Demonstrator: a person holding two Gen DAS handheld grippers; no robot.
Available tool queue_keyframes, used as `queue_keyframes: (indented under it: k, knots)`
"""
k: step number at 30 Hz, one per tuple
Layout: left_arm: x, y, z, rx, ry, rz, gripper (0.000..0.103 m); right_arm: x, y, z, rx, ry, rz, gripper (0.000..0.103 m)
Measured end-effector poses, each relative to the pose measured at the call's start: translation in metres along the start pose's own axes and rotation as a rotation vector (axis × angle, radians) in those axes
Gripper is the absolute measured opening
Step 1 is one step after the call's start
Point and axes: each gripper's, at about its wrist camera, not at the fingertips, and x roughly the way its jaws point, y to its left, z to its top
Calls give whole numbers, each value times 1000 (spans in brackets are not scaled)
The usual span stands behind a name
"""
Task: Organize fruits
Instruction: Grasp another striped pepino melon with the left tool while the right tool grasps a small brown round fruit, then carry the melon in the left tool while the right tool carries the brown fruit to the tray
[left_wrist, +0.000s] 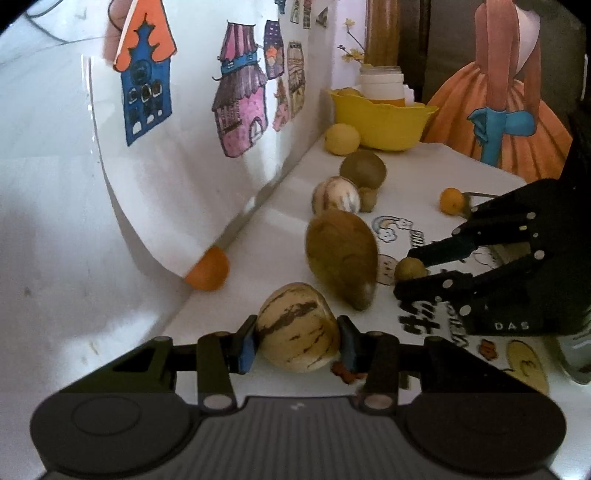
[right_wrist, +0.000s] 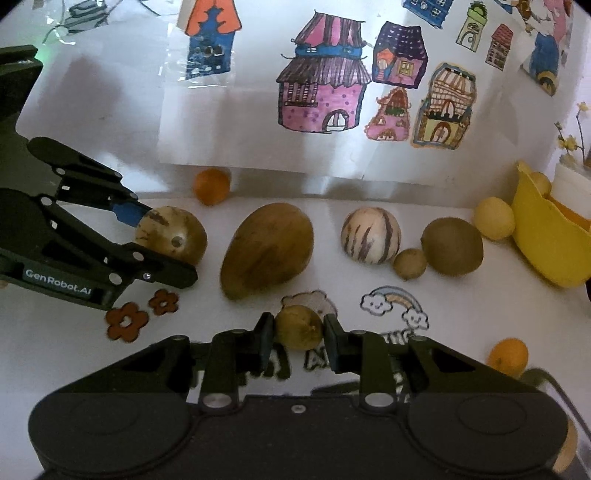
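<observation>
The left gripper is closing its jaws on a striped melon resting on the bench; the right gripper is pinching a small brown fruit between its jaws. Beyond them, other fruits are lining the wall toward the yellow bowl. Judging by this, both are grasping; next each needs lifting and carrying to the bowl without colliding.

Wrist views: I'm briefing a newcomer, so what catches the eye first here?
Each claw is clamped on a fruit: the left claw on a striped melon, the right claw on a small brown fruit. Behind them, fruits line up toward a yellow bowl below bright house drawings.
</observation>
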Motion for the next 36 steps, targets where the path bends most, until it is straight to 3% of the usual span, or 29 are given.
queue_keyframes:
  k: [11, 18, 28, 36]
  knots:
    - [-14, -23, -9, -26, 18, -71, 48, -43, 2, -22, 43, -52, -27, 31]
    - [-22, -49, -10, -58, -44, -161, 48, -85, -16, -42, 95, -86, -81, 31]
    - [-12, -106, 14, -84, -89, -285, 48, -147, -64, -94, 203, -97, -245, 31]
    - [9, -154, 28, -73, -73, -356, 48, -163, -94, -135, 260, -86, -382, 31]
